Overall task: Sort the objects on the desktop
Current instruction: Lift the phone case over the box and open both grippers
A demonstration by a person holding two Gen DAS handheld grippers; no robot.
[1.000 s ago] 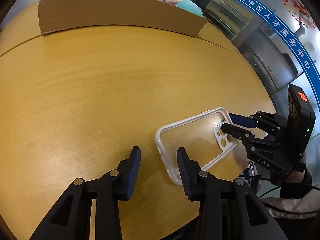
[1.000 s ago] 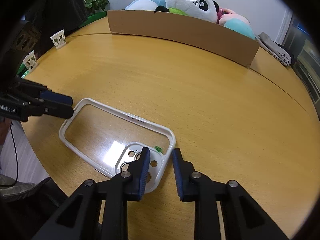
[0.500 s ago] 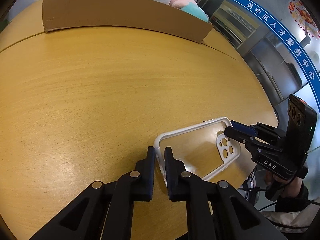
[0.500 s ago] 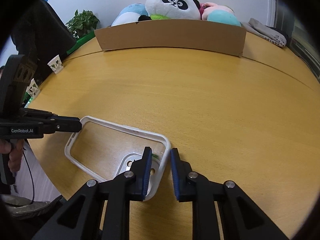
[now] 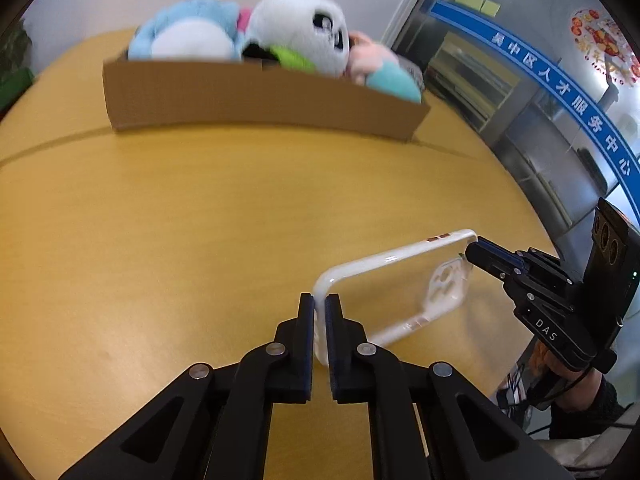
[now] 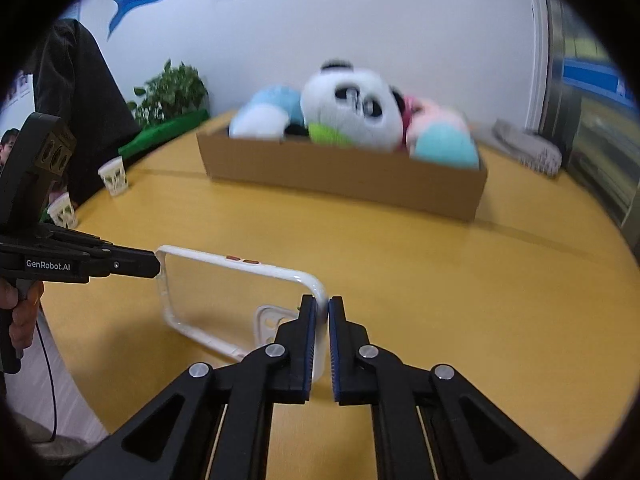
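A round wooden worktop (image 5: 168, 216) fills both views, with a white wall behind it and glass-fronted shelving with a blue banner off to one side. At the far side of the worktop sits a shallow cardboard box (image 5: 256, 100) packed with soft toys: a panda (image 5: 304, 28) in the middle, a light blue toy (image 5: 188, 28) beside it, and pink and teal ones (image 5: 380, 68) at the other end. In the right wrist view two small paper cups (image 6: 114, 176) stand near the worktop's edge, a potted plant (image 6: 172, 92) sits behind them by the wall, and a folded grey cloth (image 6: 524, 144) lies past the box. The task's thing is a clear phone case (image 5: 400, 292) with a white rim, held between the two grippers near the front edge of the worktop; it is tilted, with its far long edge raised and the lower one hard to judge against the wood. The left gripper (image 5: 319, 312) has its fingers (image 5: 306, 320) pinched on the white rim at one short end of the case, having just closed on it. The right gripper (image 6: 322, 316) pinches the rim at the opposite short end, next to the camera cut-out (image 6: 272, 324), its jaws likewise having just closed with the rim between them. A person's hand (image 6: 24, 312) grips the left gripper's handle at the edge of the right wrist view.
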